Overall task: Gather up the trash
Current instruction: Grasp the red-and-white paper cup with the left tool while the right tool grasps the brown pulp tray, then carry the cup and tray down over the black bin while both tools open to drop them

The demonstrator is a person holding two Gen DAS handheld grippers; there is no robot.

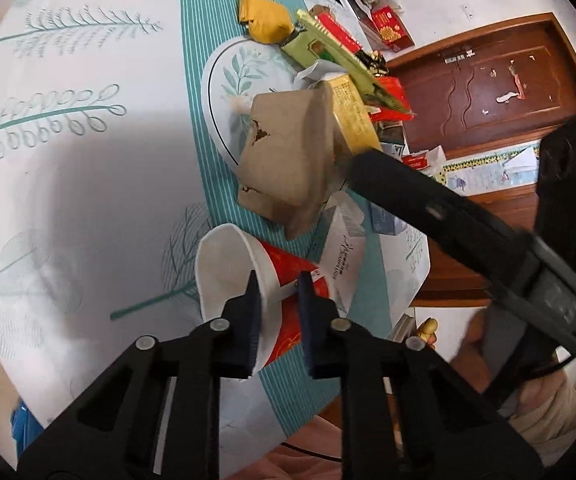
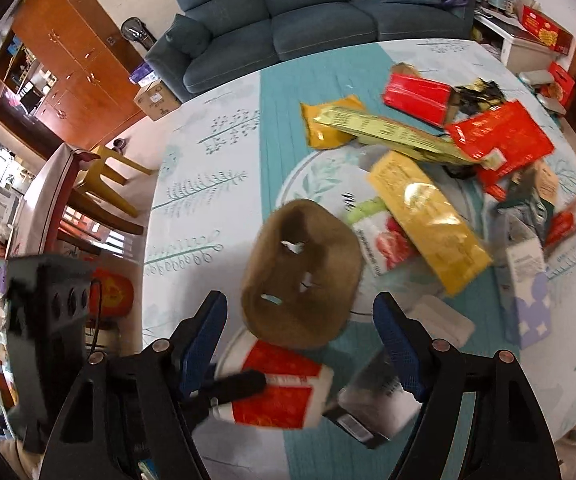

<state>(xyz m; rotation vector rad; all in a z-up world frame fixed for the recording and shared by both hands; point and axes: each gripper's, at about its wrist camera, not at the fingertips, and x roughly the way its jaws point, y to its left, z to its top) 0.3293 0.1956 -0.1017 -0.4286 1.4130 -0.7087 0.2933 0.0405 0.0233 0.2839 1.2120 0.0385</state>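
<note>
My left gripper is shut on the rim of a red and white paper cup, one finger inside the mouth and one outside. The cup also shows in the right wrist view, lying on its side with the left gripper's fingers on it. A brown pulp tray lies just beyond the cup; it shows in the right wrist view with holes in it. My right gripper is open and empty, jaws wide on either side of the tray and cup.
A pile of trash covers the round table: a yellow packet, a long green-yellow box, red wrappers, a yellow pouch, a white paper bag. A white leaf-patterned plate lies underneath. A sofa and chairs stand beyond.
</note>
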